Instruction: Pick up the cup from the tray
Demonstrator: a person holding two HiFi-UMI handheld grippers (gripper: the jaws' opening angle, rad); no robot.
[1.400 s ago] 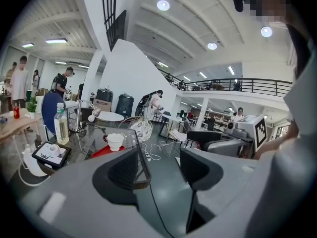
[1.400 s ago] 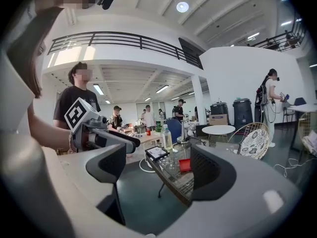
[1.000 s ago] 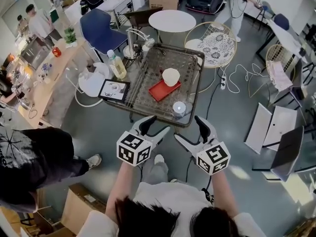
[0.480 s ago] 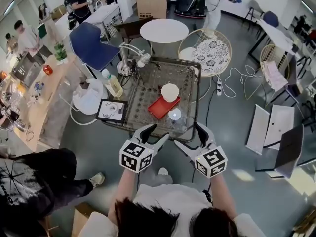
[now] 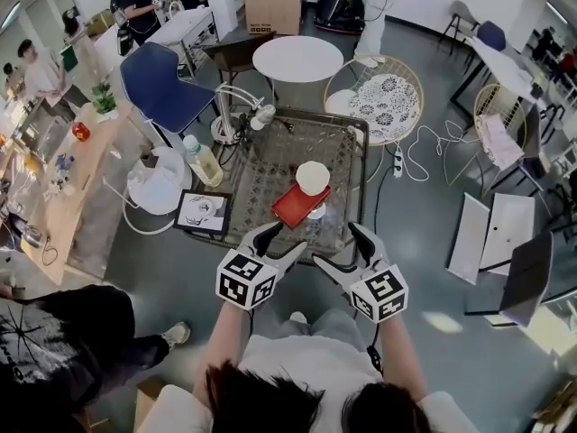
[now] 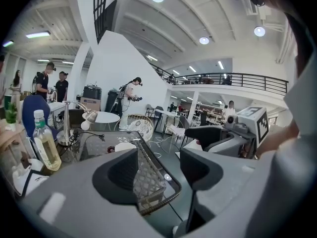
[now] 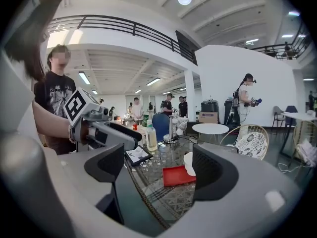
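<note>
A white cup stands on the far end of a small red tray on the glass-topped table. In the right gripper view the cup and red tray lie just beyond my jaws. My left gripper and right gripper hover side by side at the table's near edge, short of the tray. Both are open with nothing between the fingers. From the left gripper view the cup shows small behind the left jaw, and the table's wicker rim sits between the jaws.
A bottle of yellow liquid, a framed picture and a desk lamp stand on the table's left side. Behind it are a blue chair, a round white table and a wicker chair. A person in black stands at my left.
Both grippers have moved forward together to the table's near edge, and the tray with the cup now lies closer in front of them. The jaws stay equally wide.
</note>
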